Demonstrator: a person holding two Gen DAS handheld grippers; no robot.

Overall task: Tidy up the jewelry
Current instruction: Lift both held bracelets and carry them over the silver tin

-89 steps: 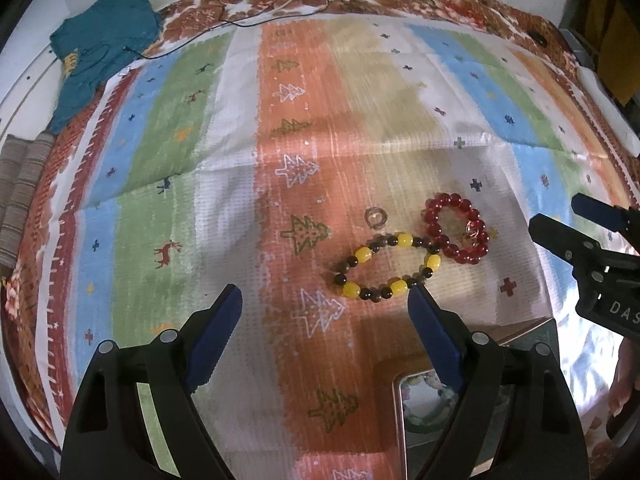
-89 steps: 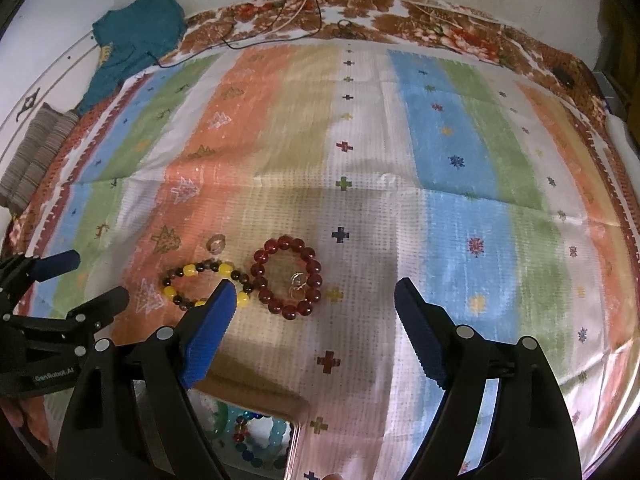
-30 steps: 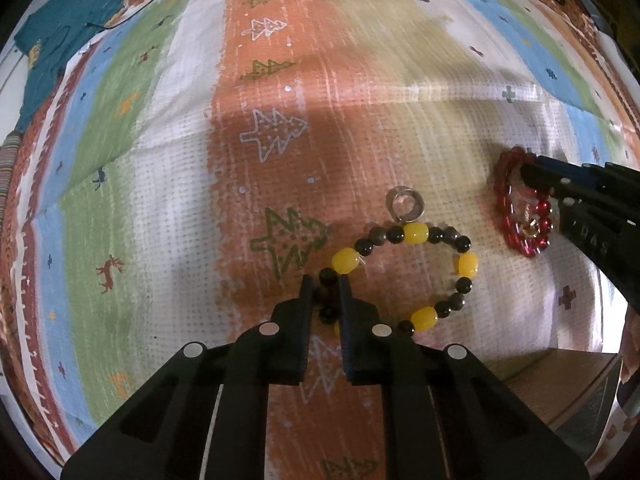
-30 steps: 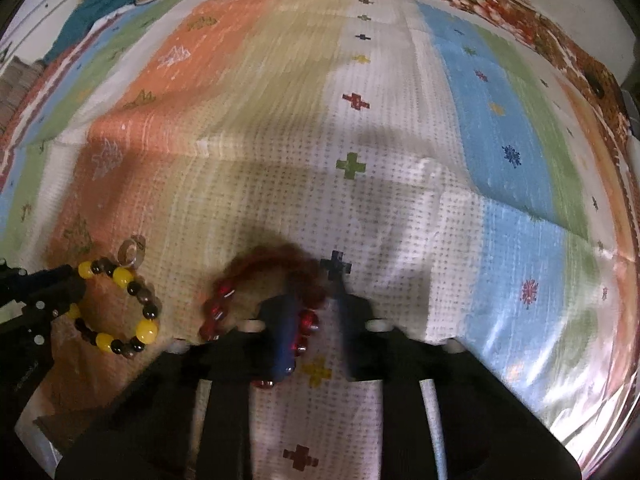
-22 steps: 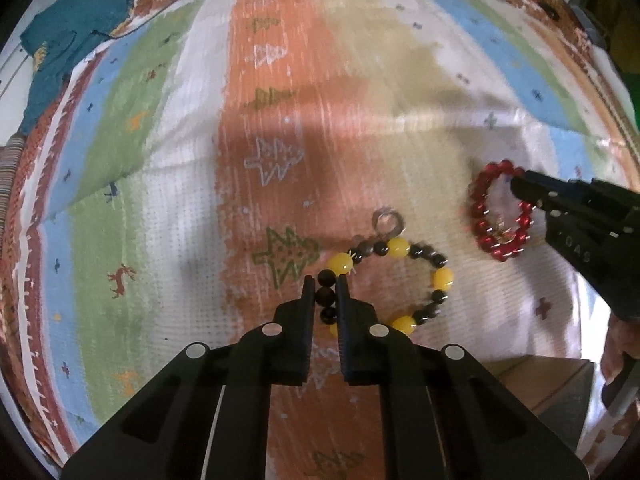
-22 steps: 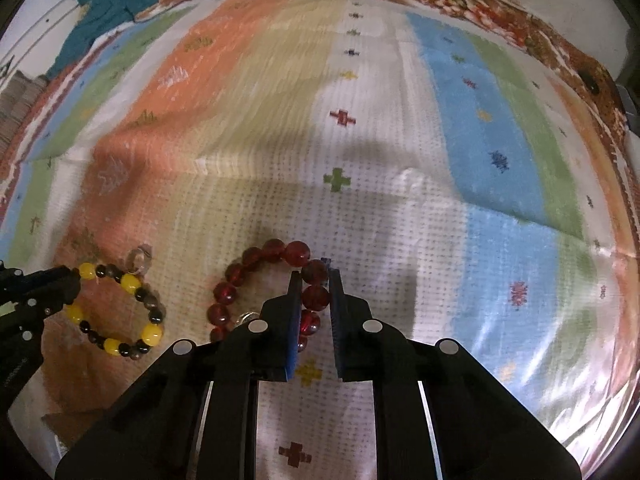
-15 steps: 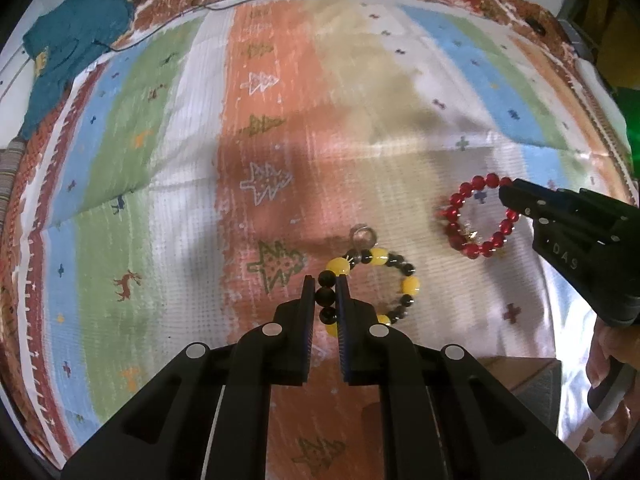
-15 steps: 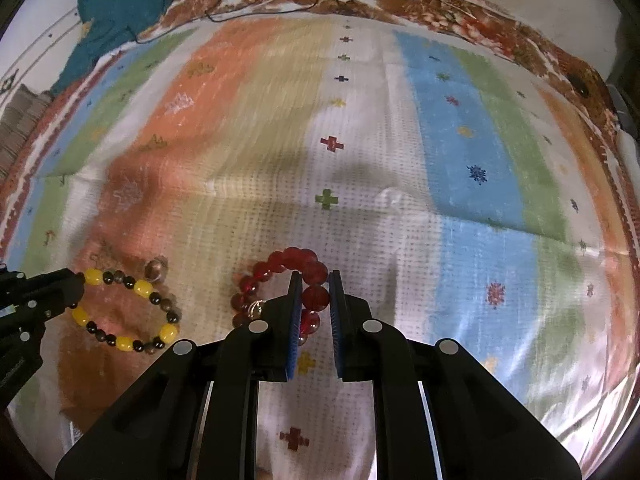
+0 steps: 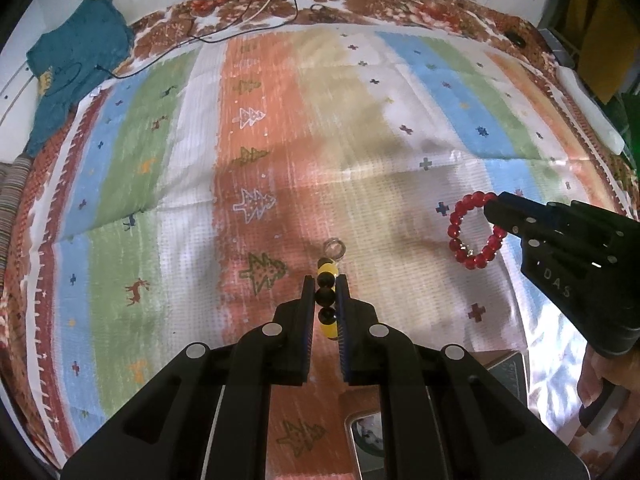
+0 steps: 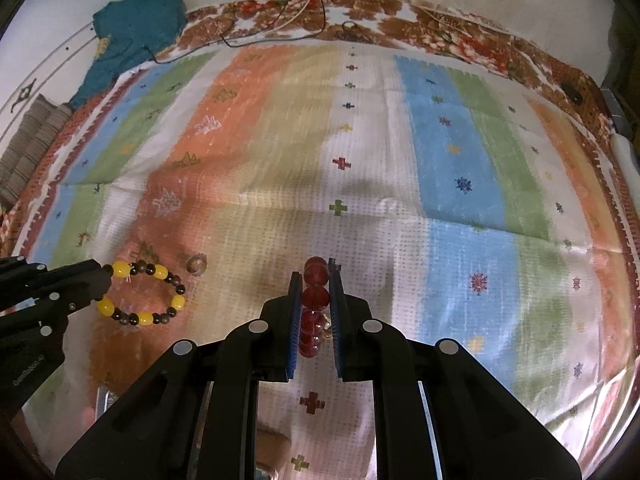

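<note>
My left gripper (image 9: 325, 280) is shut on the yellow-and-black bead bracelet (image 9: 326, 300) and holds it lifted above the striped cloth; the bracelet hangs as a loop in the right wrist view (image 10: 144, 294). My right gripper (image 10: 316, 272) is shut on the red bead bracelet (image 10: 315, 298), also lifted; it shows as a ring in the left wrist view (image 9: 474, 236). A small metal ring (image 9: 335, 247) lies on the cloth just beyond the left gripper's tips, and it also shows in the right wrist view (image 10: 197, 264).
A metal jewelry box (image 9: 376, 436) with beads inside sits at the near edge between the grippers. A teal garment (image 9: 72, 68) and cables (image 9: 256, 4) lie at the far side of the striped cloth (image 9: 360, 128).
Both grippers closed on their bracelets, then rose and drew back, lifting them off the cloth. The metal ring stayed where it lay.
</note>
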